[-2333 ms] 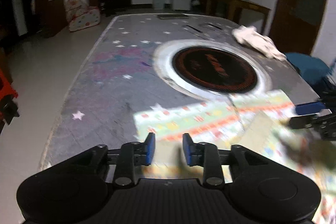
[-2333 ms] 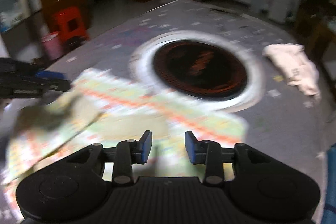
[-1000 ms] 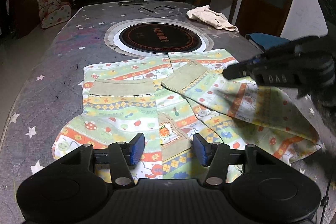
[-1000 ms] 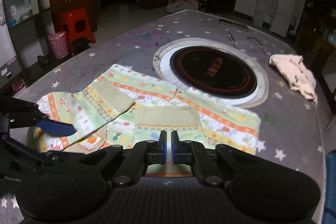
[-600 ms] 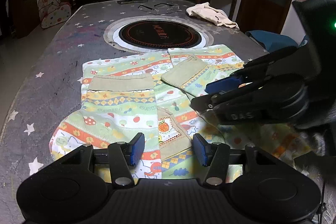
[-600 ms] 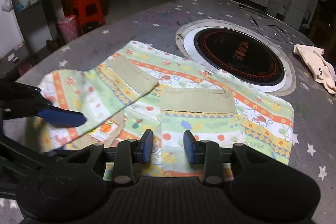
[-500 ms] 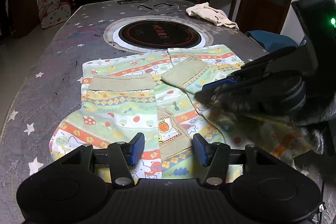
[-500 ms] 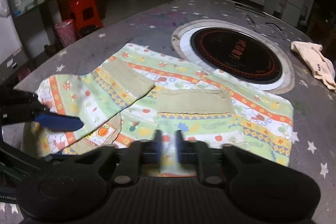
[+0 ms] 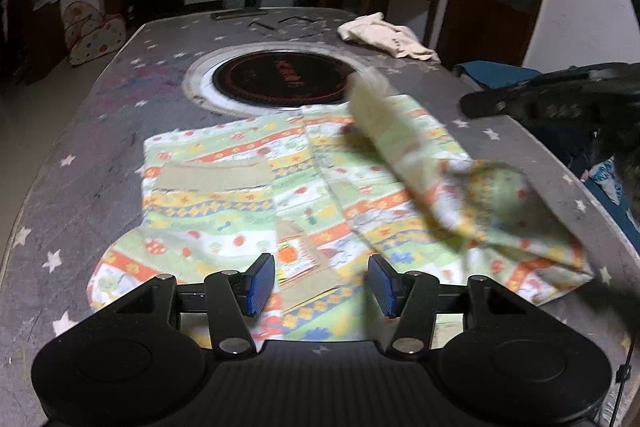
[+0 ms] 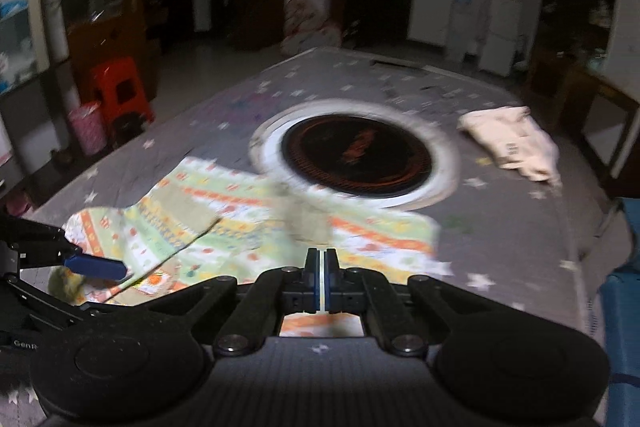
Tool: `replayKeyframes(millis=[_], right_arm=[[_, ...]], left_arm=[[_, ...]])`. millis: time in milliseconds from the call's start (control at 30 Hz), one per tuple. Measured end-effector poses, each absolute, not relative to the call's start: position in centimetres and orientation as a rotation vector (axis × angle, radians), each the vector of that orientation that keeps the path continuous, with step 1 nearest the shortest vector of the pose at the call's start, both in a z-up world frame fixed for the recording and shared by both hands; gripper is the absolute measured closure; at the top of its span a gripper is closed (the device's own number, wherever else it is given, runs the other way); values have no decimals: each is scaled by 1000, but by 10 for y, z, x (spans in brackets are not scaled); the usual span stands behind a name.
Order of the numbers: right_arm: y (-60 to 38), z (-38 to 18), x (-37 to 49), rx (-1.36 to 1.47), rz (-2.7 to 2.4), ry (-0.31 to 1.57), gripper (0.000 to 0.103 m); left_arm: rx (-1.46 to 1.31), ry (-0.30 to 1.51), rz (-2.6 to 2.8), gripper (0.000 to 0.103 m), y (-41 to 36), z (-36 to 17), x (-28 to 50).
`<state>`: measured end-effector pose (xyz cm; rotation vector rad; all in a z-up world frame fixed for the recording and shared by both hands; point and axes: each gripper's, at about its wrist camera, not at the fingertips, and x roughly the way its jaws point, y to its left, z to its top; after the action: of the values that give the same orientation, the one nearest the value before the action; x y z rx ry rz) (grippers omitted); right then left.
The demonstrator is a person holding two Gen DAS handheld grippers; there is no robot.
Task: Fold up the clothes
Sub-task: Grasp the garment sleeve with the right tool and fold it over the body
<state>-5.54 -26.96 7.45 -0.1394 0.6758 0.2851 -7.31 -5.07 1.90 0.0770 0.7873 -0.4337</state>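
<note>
A child's garment point(image 9: 224, 211) with green, orange and yellow print lies flat on the grey starred table point(image 9: 100, 131). Its left sleeve is folded over the body. My left gripper point(image 9: 322, 283) hovers open over the near hem, nothing between its blue pads. My right gripper point(image 10: 320, 277) is shut on the right sleeve point(image 10: 304, 219). That sleeve rises off the table, blurred, beige cuff foremost. From the left wrist view the lifted sleeve point(image 9: 404, 139) hangs below the right gripper point(image 9: 520, 99). One left finger point(image 10: 96, 267) shows low on the left.
A round black hotplate point(image 9: 280, 79) with a white ring sits in the table beyond the garment. A cream garment point(image 9: 384, 37) lies at the far right. Something blue point(image 9: 492, 71) stands off the right edge. A red stool point(image 10: 120, 91) and pink bin point(image 10: 86, 125) stand left.
My right gripper opened over the right sleeve, then shut on it and rose, pulling the sleeve up off the body. The left gripper stayed where it was, still open.
</note>
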Motion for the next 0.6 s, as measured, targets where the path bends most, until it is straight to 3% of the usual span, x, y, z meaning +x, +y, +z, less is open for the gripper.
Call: replayKeyframes(millis=[233,433,600], right_arm=[[-317,88,-85,-129,183,666,100],[-298,71,-78,-91,275,725,93],[-251,56,-55,-114,377,770,80]], left_arm=[[114,772,-513,47,-81,21,-79],[142,791,-550,47,-97,11,-86],[157,819,-563,47,-100,-3,-90]])
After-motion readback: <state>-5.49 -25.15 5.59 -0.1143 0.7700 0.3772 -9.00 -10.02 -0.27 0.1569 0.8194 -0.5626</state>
